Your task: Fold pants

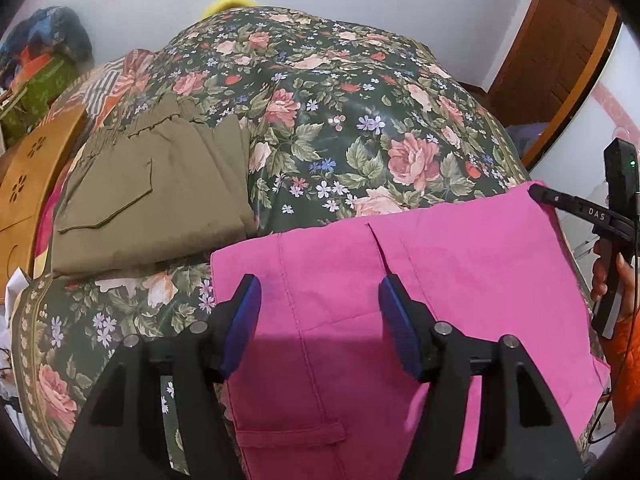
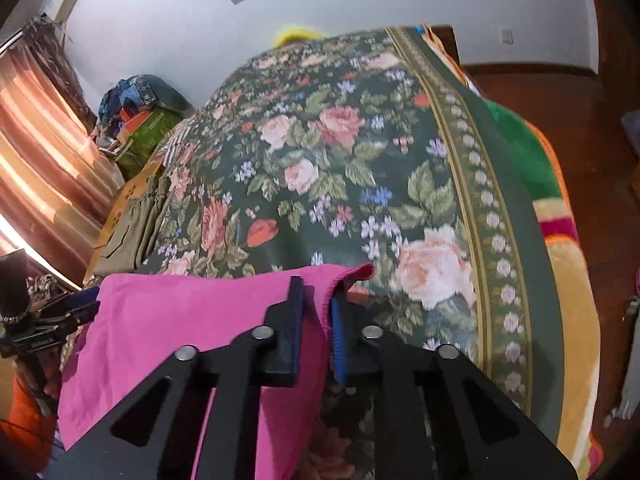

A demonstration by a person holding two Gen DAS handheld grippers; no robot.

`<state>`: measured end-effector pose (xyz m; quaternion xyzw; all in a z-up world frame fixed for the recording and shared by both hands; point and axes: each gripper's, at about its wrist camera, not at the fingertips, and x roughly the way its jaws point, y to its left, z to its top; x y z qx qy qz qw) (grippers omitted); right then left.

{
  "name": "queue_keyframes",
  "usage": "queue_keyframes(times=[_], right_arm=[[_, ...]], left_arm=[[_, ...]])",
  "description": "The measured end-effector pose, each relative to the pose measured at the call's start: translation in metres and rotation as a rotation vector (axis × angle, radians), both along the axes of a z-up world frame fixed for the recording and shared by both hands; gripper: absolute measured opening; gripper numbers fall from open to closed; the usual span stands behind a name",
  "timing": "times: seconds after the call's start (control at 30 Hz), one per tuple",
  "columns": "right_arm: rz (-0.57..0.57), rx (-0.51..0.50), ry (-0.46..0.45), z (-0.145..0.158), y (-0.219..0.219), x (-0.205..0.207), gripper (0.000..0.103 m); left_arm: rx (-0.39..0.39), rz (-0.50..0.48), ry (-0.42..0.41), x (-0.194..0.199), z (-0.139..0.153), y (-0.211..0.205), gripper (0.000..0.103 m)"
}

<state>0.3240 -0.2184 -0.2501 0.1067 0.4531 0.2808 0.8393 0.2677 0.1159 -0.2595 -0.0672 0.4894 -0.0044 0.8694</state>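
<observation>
A: Start with the left wrist view. How do the fingers stand?

B: The left gripper is released. Its two blue pads stand well apart, above the pink pants, and nothing is pinched between them. The cloth shows in the gap, with a seam and a slit running up it.

A: Where do the pants lie?

B: Spread flat on the near part of the floral bedspread. A belt loop or tab shows low in the picture. Further left lies a folded olive garment with a pocket flap, apart from the pink cloth.

A: Is the other tool visible there?

B: Yes, at the right edge. The right gripper has its tip at the far right corner of the pants, and a hand holds its handle. From here I cannot tell how its jaws stand.

A: Any writing?

B: White letters "DAS" on that tool's black arm. A small green light glows above it.

A: Now the right wrist view.

B: There the right gripper is clenched on the pants. The hemmed edge of the pink cloth runs between the two pads, which stand close together with only the fabric between them. The corner pokes out past the tips.

A: And the left tool?

B: It shows at the left edge, beside the cloth's far corner. There is small pale lettering on it, too blurred to read.
</observation>
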Motion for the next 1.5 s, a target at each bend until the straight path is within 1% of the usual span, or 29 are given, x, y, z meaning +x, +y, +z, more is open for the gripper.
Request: queue_keyframes(times=[0.17,0.27,0.3,0.37,0.4,0.47,0.53,0.6,0.67,0.7,0.73,0.83,0.9,1.03,1.2,1.27,1.3,1.37,1.43,1.47,1.5], right_arm=[[-0.053,-0.034,-0.088,0.01,-0.002,0.0,0.004],[-0.091,-0.079,-0.088,0.007,-0.006,0.005,0.004],[-0.104,-0.123,-0.09,0.006,-0.006,0.007,0.004],[-0.128,-0.21,-0.127,0.009,-0.007,0.006,0.004],[-0.129,-0.232,-0.143,0.015,-0.009,0.003,0.004],[-0.119,-0.223,-0.158,0.025,-0.01,-0.002,0.004],[-0.089,-0.221,-0.184,0.04,-0.008,-0.009,0.006],[-0.064,-0.214,-0.195,0.048,-0.004,-0.012,0.012],[-0.053,-0.194,-0.193,0.05,0.0,-0.015,0.03],[-0.051,-0.179,-0.188,0.05,0.001,-0.015,0.034],[-0.053,-0.176,-0.188,0.049,0.002,-0.016,0.036],[-0.053,-0.181,-0.166,0.041,0.007,-0.016,0.037],[-0.049,-0.182,-0.139,0.034,0.007,-0.016,0.037],[-0.044,-0.198,-0.098,0.021,0.006,-0.015,0.039],[-0.033,-0.182,-0.051,0.008,0.006,-0.012,0.04],[-0.03,-0.17,-0.044,0.006,0.006,-0.011,0.04],[-0.028,-0.164,-0.04,0.004,0.007,-0.01,0.04],[-0.026,-0.157,-0.032,0.002,0.008,-0.009,0.04],[-0.021,-0.151,-0.022,-0.002,0.01,-0.007,0.04],[-0.019,-0.146,-0.014,-0.003,0.009,-0.006,0.04],[-0.019,-0.14,-0.002,-0.005,0.009,-0.004,0.04]], left_arm=[[0.004,0.005,-0.003,-0.002,-0.003,0.001,0.066],[-0.009,0.017,0.01,-0.002,-0.008,0.004,0.069],[-0.015,0.02,0.013,-0.003,-0.006,0.006,0.069],[-0.01,0.017,0.011,-0.006,0.002,0.009,0.068],[-0.008,0.016,0.002,-0.007,0.006,0.011,0.068],[0.021,0.025,-0.035,-0.01,0.021,0.018,0.068],[0.02,0.039,-0.061,-0.009,0.032,0.028,0.068],[-0.019,0.067,-0.072,-0.004,0.038,0.046,0.068],[-0.038,0.082,-0.057,0.004,0.036,0.057,0.068],[-0.05,0.087,-0.044,0.009,0.032,0.062,0.068],[-0.069,0.086,-0.029,0.013,0.028,0.066,0.065],[-0.159,0.073,0.04,0.024,0.009,0.075,0.056],[-0.21,0.071,0.077,0.027,-0.004,0.078,0.056],[-0.268,0.081,0.111,0.027,-0.019,0.08,0.056],[-0.321,0.071,0.134,0.028,-0.03,0.078,0.056],[-0.324,0.048,0.134,0.029,-0.031,0.075,0.049],[-0.327,0.031,0.129,0.03,-0.03,0.072,0.042],[-0.296,0.027,0.107,0.029,-0.026,0.07,0.038],[-0.257,0.016,0.08,0.028,-0.02,0.065,0.029],[-0.24,0.008,0.066,0.027,-0.017,0.063,0.026],[-0.214,-0.004,0.047,0.024,-0.013,0.059,0.022]])
